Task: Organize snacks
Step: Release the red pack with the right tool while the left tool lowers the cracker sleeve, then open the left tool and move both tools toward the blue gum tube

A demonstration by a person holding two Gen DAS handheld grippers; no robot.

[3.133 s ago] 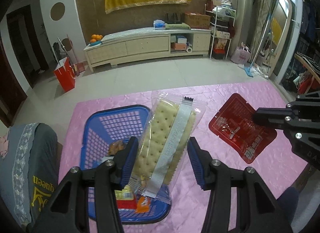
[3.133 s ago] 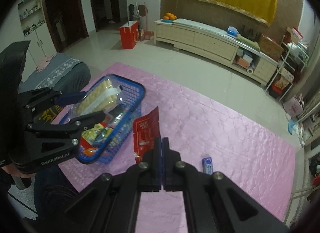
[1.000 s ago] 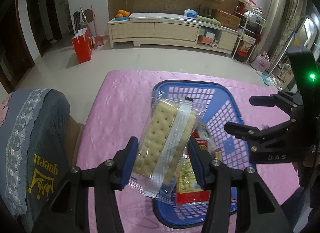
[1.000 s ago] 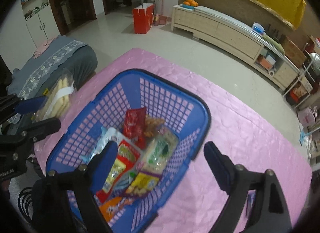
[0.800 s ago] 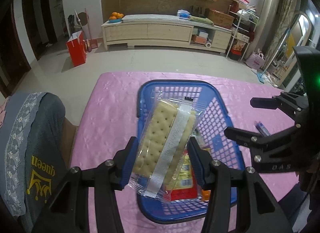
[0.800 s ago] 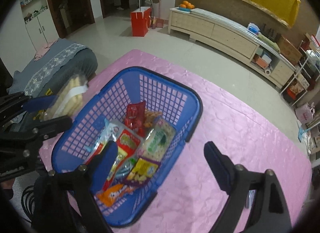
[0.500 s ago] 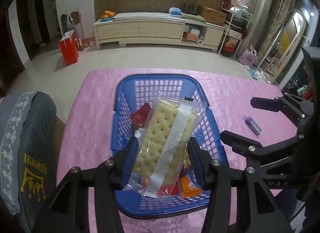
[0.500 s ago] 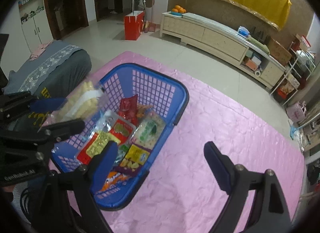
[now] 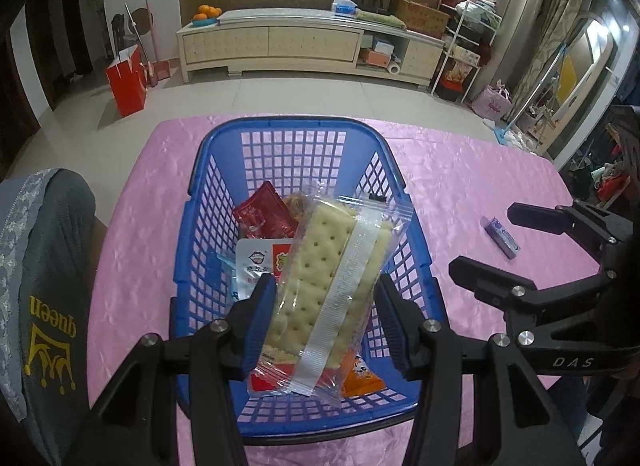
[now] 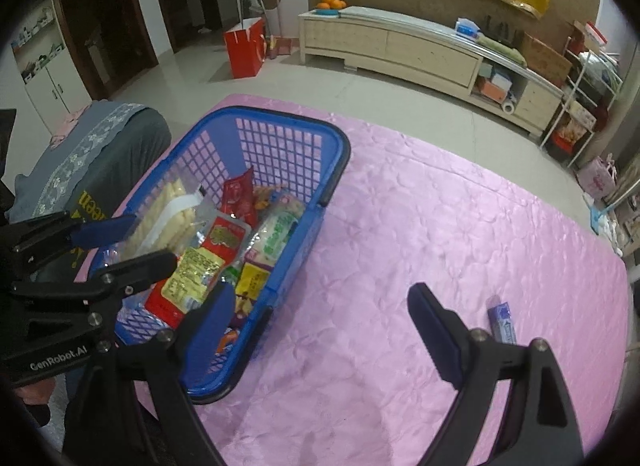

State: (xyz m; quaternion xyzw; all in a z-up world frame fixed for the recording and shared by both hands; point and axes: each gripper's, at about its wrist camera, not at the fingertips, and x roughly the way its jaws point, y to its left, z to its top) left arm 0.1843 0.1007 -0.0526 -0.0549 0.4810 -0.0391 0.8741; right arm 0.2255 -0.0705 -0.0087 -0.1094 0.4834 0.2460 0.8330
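Observation:
My left gripper (image 9: 326, 302) is shut on a clear pack of crackers (image 9: 328, 286) and holds it over the blue plastic basket (image 9: 292, 137). Several snack packs lie in that basket, among them a red pouch (image 9: 262, 217). In the right wrist view the same crackers (image 10: 168, 217) hang over the basket (image 10: 332, 161) at its left side. My right gripper (image 10: 320, 318) stands wide open above the pink tablecloth (image 10: 400, 246), just right of the basket, with nothing between its fingers. A small blue-purple pack (image 10: 502, 324) lies on the cloth to its right.
A grey cushioned seat (image 9: 36, 266) stands against the table's left edge. Beyond the table's far edge are tiled floor, a red paper bag (image 9: 126, 79) and a long low cabinet (image 9: 304, 45). The small pack (image 9: 502, 236) lies right of the basket.
Both grippers have drifted to the right: the crackers moved from the basket's left rim to over its middle, and the right gripper went from above the basket to above the cloth beside it.

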